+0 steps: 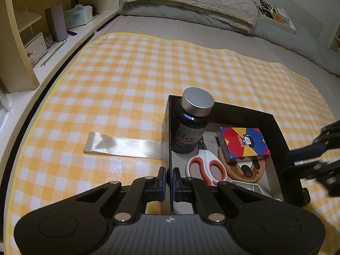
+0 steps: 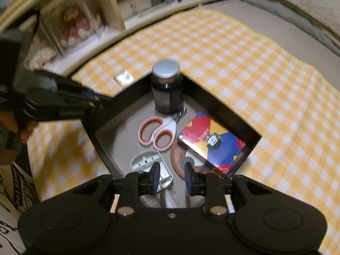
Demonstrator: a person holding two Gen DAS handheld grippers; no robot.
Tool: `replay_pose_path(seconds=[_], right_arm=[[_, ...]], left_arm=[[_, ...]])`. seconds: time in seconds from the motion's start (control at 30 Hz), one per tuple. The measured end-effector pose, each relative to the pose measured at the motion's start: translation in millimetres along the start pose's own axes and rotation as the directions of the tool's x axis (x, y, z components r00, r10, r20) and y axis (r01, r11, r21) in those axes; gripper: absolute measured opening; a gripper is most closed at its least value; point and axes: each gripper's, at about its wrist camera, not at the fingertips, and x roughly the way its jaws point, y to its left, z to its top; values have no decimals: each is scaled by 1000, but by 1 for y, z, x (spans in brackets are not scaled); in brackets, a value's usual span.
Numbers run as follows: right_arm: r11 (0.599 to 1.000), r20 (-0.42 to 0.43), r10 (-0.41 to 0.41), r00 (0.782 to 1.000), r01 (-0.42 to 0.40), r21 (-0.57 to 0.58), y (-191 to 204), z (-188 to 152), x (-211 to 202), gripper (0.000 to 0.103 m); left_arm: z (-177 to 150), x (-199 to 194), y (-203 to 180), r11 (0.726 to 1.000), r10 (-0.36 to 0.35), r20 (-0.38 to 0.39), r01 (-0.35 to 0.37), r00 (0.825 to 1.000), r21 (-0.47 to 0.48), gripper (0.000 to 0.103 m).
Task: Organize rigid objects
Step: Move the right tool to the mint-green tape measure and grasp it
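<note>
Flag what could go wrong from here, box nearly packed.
1. The left gripper is clamped on the black box wall; a tug could tip the tall upright bottle onto the scissors.
2. The card box leans on the round coaster; it may slide.
3. The right gripper, jaws apart and empty, hangs low over the grey plastic piece and could snag it.
</note>
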Motion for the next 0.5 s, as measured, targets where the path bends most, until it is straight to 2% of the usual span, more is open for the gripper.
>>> replay_pose_path(seconds=[0.03, 0.17, 0.27, 0.37, 0.43, 0.5], right_arm=[[1000, 24, 1, 1000, -1, 5, -1, -1, -6, 34], [1000, 126, -22, 992, 21, 9, -7, -7, -34, 44], [998, 190, -54, 980, 45, 50, -18, -13, -53, 57], [992, 231, -103, 967, 85, 89, -28, -22, -68, 75], [987, 253, -134, 958, 105, 125, -36, -28, -76, 96], [978, 268, -167, 949, 125, 167, -45, -36, -83, 101]], left_arm=[[0, 0, 1, 1000, 0, 0, 0, 1000, 0, 6], [0, 0, 0, 1000, 0, 3, 0, 1000, 2, 6], [0, 0, 0, 1000, -1, 3, 1, 1000, 1, 6], [0, 0, 0, 1000, 0, 4, 0, 1000, 2, 6], [0, 0, 1, 1000, 1, 4, -1, 1000, 3, 6], [1, 0, 1, 1000, 2, 3, -2, 1000, 4, 6]])
